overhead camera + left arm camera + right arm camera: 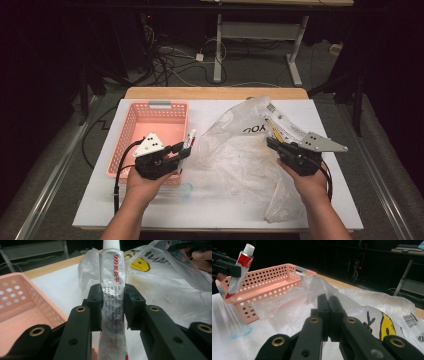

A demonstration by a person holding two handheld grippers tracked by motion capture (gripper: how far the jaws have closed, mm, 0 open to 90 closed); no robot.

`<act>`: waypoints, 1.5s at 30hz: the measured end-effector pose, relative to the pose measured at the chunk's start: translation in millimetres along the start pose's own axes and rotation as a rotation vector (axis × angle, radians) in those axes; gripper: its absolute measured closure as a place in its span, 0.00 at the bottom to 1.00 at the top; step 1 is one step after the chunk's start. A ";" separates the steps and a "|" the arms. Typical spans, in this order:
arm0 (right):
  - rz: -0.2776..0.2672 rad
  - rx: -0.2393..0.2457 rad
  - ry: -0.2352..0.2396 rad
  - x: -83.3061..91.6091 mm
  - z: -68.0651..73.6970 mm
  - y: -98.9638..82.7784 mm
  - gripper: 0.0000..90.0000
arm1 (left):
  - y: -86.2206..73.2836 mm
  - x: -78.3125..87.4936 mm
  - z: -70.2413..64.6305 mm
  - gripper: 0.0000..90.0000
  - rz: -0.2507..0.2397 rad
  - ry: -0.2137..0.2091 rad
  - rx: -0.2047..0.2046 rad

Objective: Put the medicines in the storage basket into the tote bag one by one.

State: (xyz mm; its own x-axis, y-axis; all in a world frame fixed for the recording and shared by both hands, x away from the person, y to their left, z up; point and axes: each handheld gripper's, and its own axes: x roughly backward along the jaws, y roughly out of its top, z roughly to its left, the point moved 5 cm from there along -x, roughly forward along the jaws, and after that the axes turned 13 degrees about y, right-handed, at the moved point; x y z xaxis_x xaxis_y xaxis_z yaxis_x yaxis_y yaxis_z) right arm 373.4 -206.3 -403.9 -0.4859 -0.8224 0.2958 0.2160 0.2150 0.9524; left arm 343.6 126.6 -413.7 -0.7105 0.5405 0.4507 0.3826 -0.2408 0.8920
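High view places the left gripper [186,148] just off the right wall of the pink basket [131,130], with a thin tube [189,139] pinched between its 2 jaws and the tube's white cap pointing up and away from the person. Left gripper view gives the closer look: the tube [111,290] stands lengthwise between the 2 black pads, both pressing on its crinkled white body, red characters and the number 999 printed near the cap end, and its lower end running down past the pads. Beyond it lies the clear plastic bag [160,282], and the pink basket [17,302] sits off to the left on the white table cover [62,287]. Right gripper [272,145] rests over the far right part of the bag [240,155], which spreads crumpled across the middle of the table [210,210] and carries a yellow smiley print and black letters. Right gripper view shows its 2 jaws closed tight together, with a fold of the bag's film [319,287] rising right at their tips; whether that film is actually caught between the pads I cannot tell. Same view shows the tube [239,270] tilted in the other gripper's jaws, above the near corner of the basket [269,277], red band below its cap.
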 end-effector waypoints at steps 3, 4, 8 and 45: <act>0.001 0.001 -0.001 -0.1 -0.1 0.0 1.00 | -1.8 -3.5 -4.2 0.76 0.010 -0.008 -0.006; 0.001 0.003 -0.001 -0.1 -0.2 0.1 1.00 | -2.4 -4.4 -5.8 0.76 0.014 -0.013 -0.008; -0.003 0.003 -0.007 1.0 -1.1 0.5 1.00 | -2.8 -7.3 -13.3 0.76 0.015 -0.026 -0.019; -0.017 -0.009 -0.040 11.7 -8.0 -1.2 1.00 | -5.9 -30.4 -80.6 0.76 0.020 -0.134 -0.106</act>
State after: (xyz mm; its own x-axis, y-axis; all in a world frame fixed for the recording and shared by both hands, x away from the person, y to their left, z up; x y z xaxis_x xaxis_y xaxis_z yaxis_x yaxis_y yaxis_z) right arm 374.1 -220.4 -402.2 -0.5234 -0.8040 0.2821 0.2144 0.1962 0.9568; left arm 315.4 46.6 -429.7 -0.6155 0.6359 0.4655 0.3258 -0.3325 0.8850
